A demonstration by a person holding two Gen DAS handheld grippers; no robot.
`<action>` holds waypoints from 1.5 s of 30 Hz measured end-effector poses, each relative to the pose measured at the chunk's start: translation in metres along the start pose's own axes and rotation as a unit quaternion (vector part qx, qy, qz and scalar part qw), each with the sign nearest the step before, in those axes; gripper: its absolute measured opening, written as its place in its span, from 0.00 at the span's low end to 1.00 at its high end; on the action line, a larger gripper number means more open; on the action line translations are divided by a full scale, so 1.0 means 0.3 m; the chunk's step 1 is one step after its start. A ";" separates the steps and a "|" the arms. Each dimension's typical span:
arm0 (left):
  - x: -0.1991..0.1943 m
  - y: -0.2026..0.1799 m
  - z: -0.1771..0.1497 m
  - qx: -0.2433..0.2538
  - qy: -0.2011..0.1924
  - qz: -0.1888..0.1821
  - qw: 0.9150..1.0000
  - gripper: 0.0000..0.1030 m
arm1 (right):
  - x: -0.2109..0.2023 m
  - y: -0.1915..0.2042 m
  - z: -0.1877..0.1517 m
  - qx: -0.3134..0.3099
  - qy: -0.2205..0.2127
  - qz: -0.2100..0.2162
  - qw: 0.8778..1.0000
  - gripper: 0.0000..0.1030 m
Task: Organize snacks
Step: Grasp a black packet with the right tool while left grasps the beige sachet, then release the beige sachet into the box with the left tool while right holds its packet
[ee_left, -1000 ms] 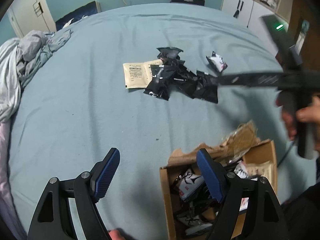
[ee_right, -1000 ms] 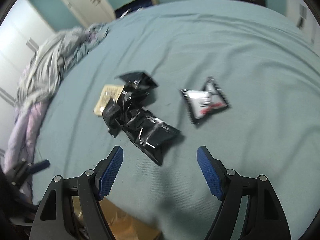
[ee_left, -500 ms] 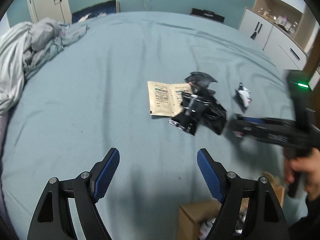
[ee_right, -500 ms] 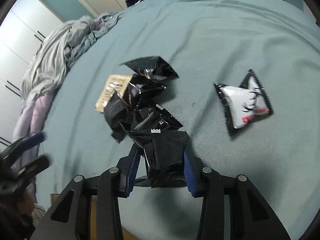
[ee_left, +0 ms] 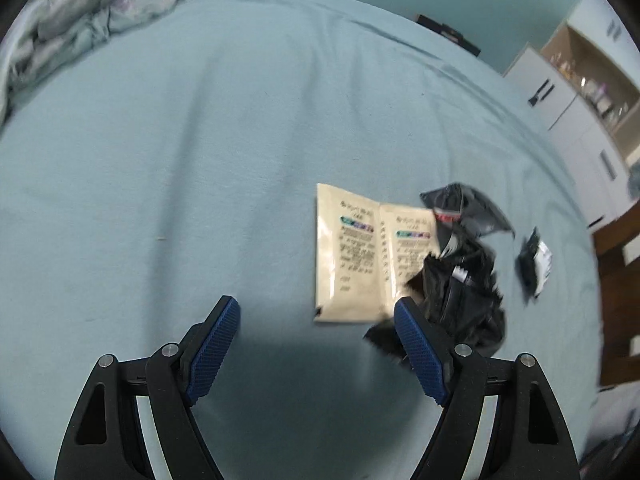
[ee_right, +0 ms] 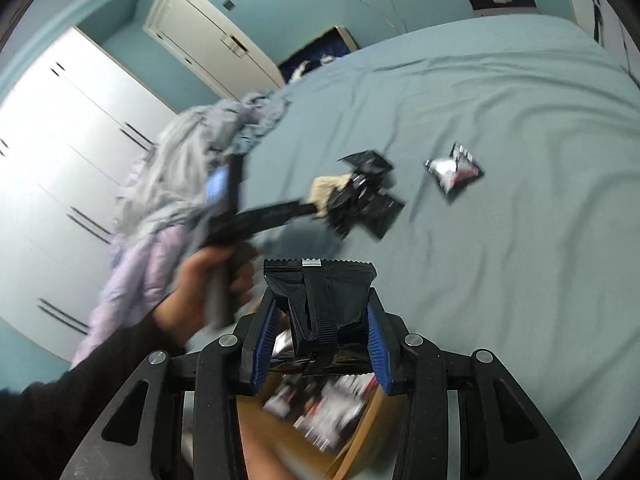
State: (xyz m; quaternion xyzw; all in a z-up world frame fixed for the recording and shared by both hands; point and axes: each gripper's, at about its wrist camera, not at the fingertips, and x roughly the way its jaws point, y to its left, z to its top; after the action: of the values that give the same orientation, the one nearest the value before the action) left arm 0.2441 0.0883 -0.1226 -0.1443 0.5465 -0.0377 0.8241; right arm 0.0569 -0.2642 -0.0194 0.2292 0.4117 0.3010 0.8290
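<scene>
My right gripper [ee_right: 322,340] is shut on a black snack packet [ee_right: 320,304] and holds it above an open cardboard box [ee_right: 356,436] with several snack packs inside. My left gripper [ee_left: 316,344] is open and empty, low over the bed, just left of a pile of black snack packets [ee_left: 464,288] lying partly on two cream sachets [ee_left: 360,256]. A black-and-white snack pack [ee_left: 536,260] lies apart to the right. In the right wrist view the left gripper [ee_right: 308,208] reaches the pile [ee_right: 364,200], with the lone pack [ee_right: 456,170] beyond.
The teal bed sheet [ee_left: 200,140] fills both views. A crumpled grey blanket [ee_left: 68,24] lies at the far left. White cabinets and shelves [ee_left: 576,96] stand beyond the bed's right side. White wardrobe doors [ee_right: 60,152] stand to the left.
My right gripper closed on a black packet from the pile, lifted it and carried it back over the box. My left gripper moved forward from the box toward the pile, still open.
</scene>
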 end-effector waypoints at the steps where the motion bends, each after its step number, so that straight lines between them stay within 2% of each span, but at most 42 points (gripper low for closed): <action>1: 0.008 0.006 0.009 -0.007 -0.004 -0.004 1.000 0.78 | -0.026 -0.008 -0.041 0.012 -0.002 0.015 1.000 0.38; 4: 0.018 -0.018 0.035 -0.014 -0.010 -0.011 1.000 0.77 | -0.053 -0.028 -0.158 0.047 0.006 0.022 0.999 0.38; 6: 0.021 -0.047 0.044 -0.010 -0.006 -0.035 0.999 0.59 | -0.048 -0.053 -0.204 0.068 0.014 0.006 0.998 0.38; 7: 0.027 -0.065 0.042 -0.004 0.001 -0.040 0.999 0.41 | -0.041 -0.061 -0.213 0.076 0.018 -0.002 0.997 0.38; 8: 0.034 -0.091 0.033 0.008 0.007 -0.027 1.000 0.30 | -0.034 -0.068 -0.216 0.080 0.020 -0.007 0.997 0.38; 9: 0.039 -0.117 0.021 0.025 0.011 -0.003 1.000 0.24 | -0.025 -0.070 -0.213 0.081 0.021 -0.011 0.996 0.38; 11: 0.019 -0.148 -0.001 0.052 -0.004 0.014 0.999 0.18 | -0.004 -0.073 -0.199 0.082 0.018 -0.025 0.996 0.38; 14: -0.059 -0.158 -0.022 0.053 -0.027 -0.006 0.998 0.07 | 0.035 -0.061 -0.197 0.079 0.030 -0.044 0.995 0.38; 15: -0.095 -0.158 -0.029 0.051 -0.038 -0.005 0.998 0.01 | 0.055 -0.035 -0.186 0.074 0.034 -0.049 0.995 0.38; 19: -0.249 -0.171 -0.073 0.053 -0.078 -0.015 0.995 0.01 | 0.067 0.039 -0.179 0.044 0.034 -0.053 0.997 0.38; 25: -0.500 -0.189 -0.166 0.096 -0.136 0.000 0.986 0.01 | 0.060 0.078 -0.190 0.022 0.023 -0.051 0.998 0.38; 31: -0.764 -0.183 -0.307 0.134 -0.181 -0.052 0.973 0.01 | 0.042 0.076 -0.205 0.018 0.020 -0.062 0.998 0.38; 33: -0.782 -0.191 -0.371 0.145 -0.162 -0.083 0.973 0.01 | 0.041 0.079 -0.207 0.014 0.020 -0.067 0.997 0.38; 40: -0.733 -0.280 -0.527 0.206 -0.107 -0.086 0.969 0.01 | 0.019 0.070 -0.203 0.021 0.009 -0.074 0.997 0.38; 43: -0.692 -0.322 -0.561 0.232 -0.086 -0.074 0.966 0.01 | 0.013 0.077 -0.208 0.013 0.007 -0.079 0.997 0.38; 45: -0.660 -0.346 -0.592 0.258 -0.084 -0.048 0.961 0.01 | 0.010 0.082 -0.210 0.010 0.005 -0.084 0.996 0.38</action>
State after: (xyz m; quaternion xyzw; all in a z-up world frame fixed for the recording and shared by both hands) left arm 0.0131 -0.0024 0.0185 0.0447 0.4393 -0.2050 0.8735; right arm -0.0009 -0.2362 -0.0406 0.2007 0.4367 0.2275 0.8469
